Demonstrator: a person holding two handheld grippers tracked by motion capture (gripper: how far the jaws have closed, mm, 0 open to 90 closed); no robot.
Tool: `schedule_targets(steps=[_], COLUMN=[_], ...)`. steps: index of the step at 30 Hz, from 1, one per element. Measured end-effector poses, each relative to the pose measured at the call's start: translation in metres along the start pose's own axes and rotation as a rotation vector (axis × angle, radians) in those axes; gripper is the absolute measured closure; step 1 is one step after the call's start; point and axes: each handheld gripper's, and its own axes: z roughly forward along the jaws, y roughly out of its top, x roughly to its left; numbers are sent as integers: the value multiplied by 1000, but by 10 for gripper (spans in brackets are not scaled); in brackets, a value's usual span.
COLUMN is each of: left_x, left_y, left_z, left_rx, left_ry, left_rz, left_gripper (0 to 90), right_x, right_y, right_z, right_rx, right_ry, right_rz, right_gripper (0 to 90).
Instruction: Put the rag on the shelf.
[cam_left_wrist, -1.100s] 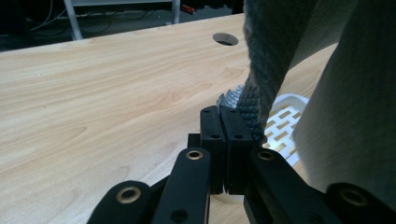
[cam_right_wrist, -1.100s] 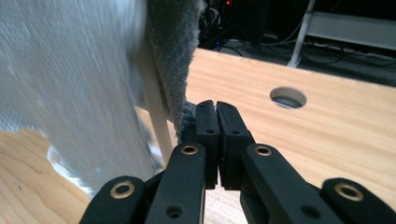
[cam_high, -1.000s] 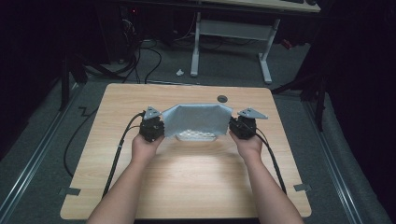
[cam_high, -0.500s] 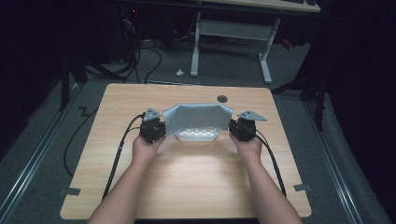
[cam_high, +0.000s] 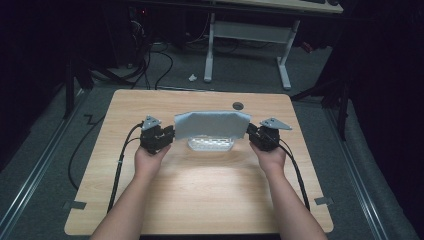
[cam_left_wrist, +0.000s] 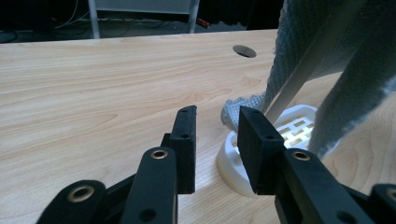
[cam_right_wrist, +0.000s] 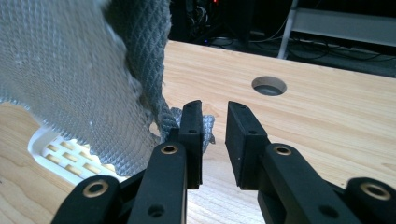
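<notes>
Grey cloth (cam_high: 212, 124) between both parted tools.

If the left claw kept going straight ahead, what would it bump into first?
Probably the grey cloth: its low corner hangs right past the left claw, by the white tray. Depth is hard to judge.

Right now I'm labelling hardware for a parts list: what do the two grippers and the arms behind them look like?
Both the left gripper and the right gripper are black, each with two flat block jaws on linkage arms with brass-ringed pivots, a grey triangular plate on top and a black cable trailing back. The forearms are bare, no sleeves.
</notes>
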Motion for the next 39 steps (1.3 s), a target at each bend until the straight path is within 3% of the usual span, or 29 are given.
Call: schedule_targets(steps=[12, 20, 24, 30, 36, 39], left_x=[-4, -9, -11, -11, -5, -1], left_y=[0, 0, 1, 2, -4, -6], left_z=[0, 1, -1, -2, -6, -13], left_rx=[1, -5, -7, -2, 18, 5], left_ry=[-5, -20, -20, -11, 14, 28], left_rz=[13, 22, 34, 39, 42, 41], left_gripper=[690, 699, 717, 717, 706, 704], right_x=[-9, -8, -3, -7, -14, -13], right_y=[9, -4, -4, 6, 6, 6], right_z=[-2, 10, 15, 8, -1, -8], right_rx=[-35, 42, 32, -26, -9, -5], right_ry=[-26, -25, -21, -23, -38, -45], right_rz=[30, 31, 29, 44, 35, 6], right_gripper=[728, 682, 686, 705, 714, 713])
